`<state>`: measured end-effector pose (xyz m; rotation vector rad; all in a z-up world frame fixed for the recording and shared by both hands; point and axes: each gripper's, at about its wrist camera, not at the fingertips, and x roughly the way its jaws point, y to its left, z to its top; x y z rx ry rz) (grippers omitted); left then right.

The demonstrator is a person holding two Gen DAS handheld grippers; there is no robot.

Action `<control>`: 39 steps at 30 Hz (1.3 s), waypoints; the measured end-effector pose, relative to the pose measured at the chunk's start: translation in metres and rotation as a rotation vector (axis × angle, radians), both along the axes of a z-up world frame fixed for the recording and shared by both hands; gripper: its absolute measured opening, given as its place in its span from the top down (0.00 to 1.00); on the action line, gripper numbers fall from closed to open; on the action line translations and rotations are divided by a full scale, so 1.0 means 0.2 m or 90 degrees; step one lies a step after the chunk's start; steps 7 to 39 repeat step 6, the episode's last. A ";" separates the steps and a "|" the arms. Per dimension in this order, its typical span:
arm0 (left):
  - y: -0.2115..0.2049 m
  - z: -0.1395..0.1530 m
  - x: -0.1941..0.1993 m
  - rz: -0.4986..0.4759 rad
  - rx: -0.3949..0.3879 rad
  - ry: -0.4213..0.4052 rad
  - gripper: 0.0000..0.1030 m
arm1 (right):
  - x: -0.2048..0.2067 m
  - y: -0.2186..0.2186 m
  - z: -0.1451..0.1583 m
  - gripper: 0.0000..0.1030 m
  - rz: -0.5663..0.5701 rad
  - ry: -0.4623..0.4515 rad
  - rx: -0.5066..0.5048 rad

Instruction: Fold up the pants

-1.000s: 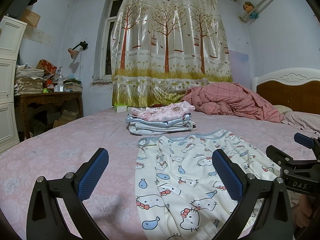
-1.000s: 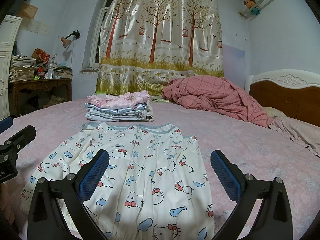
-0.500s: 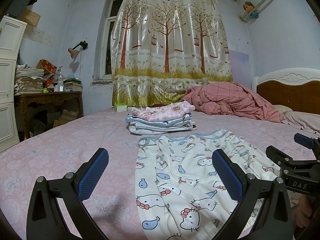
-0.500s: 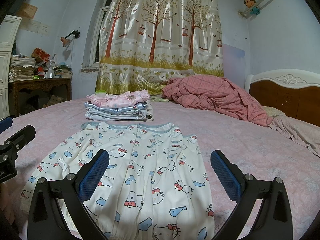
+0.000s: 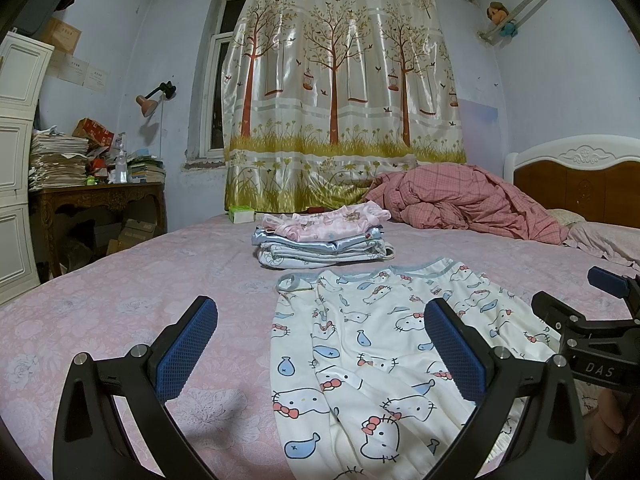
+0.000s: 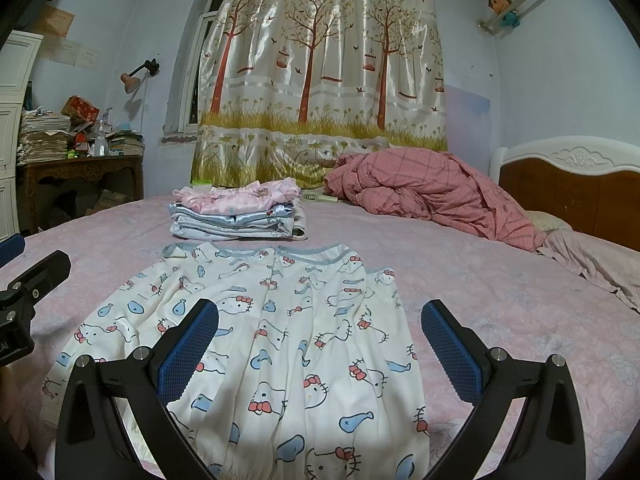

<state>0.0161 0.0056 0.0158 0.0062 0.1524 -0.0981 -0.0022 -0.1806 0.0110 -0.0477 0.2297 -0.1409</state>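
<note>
White pants (image 5: pixel 372 344) with a cat and fish print lie flat on the pink bed, waistband toward the far side; they also show in the right wrist view (image 6: pixel 280 340). My left gripper (image 5: pixel 320 350) is open and empty, hovering over the pants' left edge. My right gripper (image 6: pixel 320 350) is open and empty, over the pants' near right part. The right gripper also appears at the right edge of the left wrist view (image 5: pixel 592 336). The left gripper shows at the left edge of the right wrist view (image 6: pixel 24 292).
A stack of folded clothes (image 5: pixel 324 240) sits just beyond the pants. A crumpled pink quilt (image 5: pixel 460 204) lies at the far right by the headboard (image 5: pixel 580 176). A cluttered desk (image 5: pixel 92 200) stands left of the bed. A curtain (image 5: pixel 340 100) hangs behind.
</note>
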 end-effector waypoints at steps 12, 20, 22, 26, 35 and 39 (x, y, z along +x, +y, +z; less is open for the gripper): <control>0.00 0.00 0.00 0.000 0.000 0.001 0.00 | -0.01 0.01 -0.02 0.01 0.001 0.007 0.002; 0.00 0.00 0.00 0.000 0.000 0.001 0.00 | -0.01 0.01 -0.02 0.01 0.001 0.007 0.002; 0.00 0.00 0.00 0.000 0.000 0.001 0.00 | -0.01 0.01 -0.02 0.01 0.001 0.007 0.002; 0.00 0.00 0.00 0.000 0.000 0.001 0.00 | -0.01 0.01 -0.02 0.01 0.001 0.007 0.002; 0.00 0.00 0.00 0.000 0.000 0.001 0.00 | -0.01 0.01 -0.02 0.01 0.001 0.007 0.002; 0.00 0.00 0.00 0.000 0.000 0.001 0.00 | -0.01 0.01 -0.02 0.01 0.001 0.007 0.002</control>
